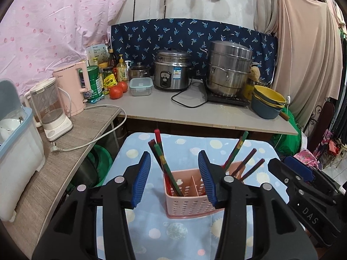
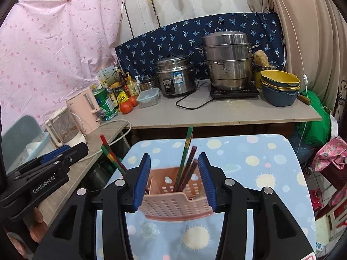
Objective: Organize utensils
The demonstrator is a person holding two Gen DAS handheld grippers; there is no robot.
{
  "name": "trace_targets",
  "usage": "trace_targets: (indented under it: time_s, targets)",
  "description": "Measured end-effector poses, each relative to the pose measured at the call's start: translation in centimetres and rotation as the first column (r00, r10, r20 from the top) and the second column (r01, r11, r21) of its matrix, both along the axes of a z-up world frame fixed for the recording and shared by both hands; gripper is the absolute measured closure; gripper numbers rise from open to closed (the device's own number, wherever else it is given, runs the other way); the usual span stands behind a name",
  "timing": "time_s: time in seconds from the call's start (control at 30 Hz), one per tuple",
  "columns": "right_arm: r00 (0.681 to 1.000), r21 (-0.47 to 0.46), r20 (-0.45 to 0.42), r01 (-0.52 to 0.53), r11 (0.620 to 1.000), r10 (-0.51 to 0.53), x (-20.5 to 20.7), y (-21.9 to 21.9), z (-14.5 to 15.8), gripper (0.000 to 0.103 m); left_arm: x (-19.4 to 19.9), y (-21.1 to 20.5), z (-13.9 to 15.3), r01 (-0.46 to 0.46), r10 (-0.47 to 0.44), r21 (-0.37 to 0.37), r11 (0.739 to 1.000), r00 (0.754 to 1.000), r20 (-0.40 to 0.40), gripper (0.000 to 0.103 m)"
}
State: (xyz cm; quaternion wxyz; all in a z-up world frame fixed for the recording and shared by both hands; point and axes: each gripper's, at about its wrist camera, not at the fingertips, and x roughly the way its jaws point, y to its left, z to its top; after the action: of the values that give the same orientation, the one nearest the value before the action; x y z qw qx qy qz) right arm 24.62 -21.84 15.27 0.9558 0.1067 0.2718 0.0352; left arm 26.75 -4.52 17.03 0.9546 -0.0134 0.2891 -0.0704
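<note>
Your left tongs stand part open with nothing held, and straight ahead of them the red and green chopsticks lean up and away in the left compartment of the pink holder on the spotted cloth. Your right tongs are also part open and empty, directly facing the dark chopsticks standing nearly upright in the right compartment.
</note>
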Motion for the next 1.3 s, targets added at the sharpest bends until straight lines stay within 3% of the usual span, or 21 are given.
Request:
trace_targets:
  time_s: [0.13,0.27,0.8,1.13,1.3]
  targets:
    - [1.000,-0.035,-0.009,0.006,0.999,-0.006,-1.4,0.4,-0.6,0.051,-0.9,0.2,-0.9,-0.004,0.004,0.008,1.000,1.000,-0.018,0.058]
    - [1.000,-0.069,-0.016,0.015,0.998,-0.016,-2.7,0.7,-1.2,0.048,-2.0,0.4,-1.6,-0.013,0.014,0.021,1.000,1.000,-0.022,0.050]
    - [0.996,-0.101,-0.082,0.022,0.995,-0.031,-5.8,1.1,-4.2,0.046,-4.8,0.8,-4.6,-0.021,0.024,0.040,0.999,0.997,-0.072,0.040]
    - [0.993,-0.112,-0.113,0.023,0.993,-0.036,-6.9,1.1,-6.4,0.021,-5.9,0.7,-6.8,-0.029,0.036,0.066,0.997,0.993,-0.109,0.034]
    - [0.992,-0.121,-0.118,0.029,0.992,-0.044,-7.5,1.0,-7.1,0.018,-6.1,0.6,-7.9,-0.030,0.040,0.079,0.996,0.990,-0.132,0.031]
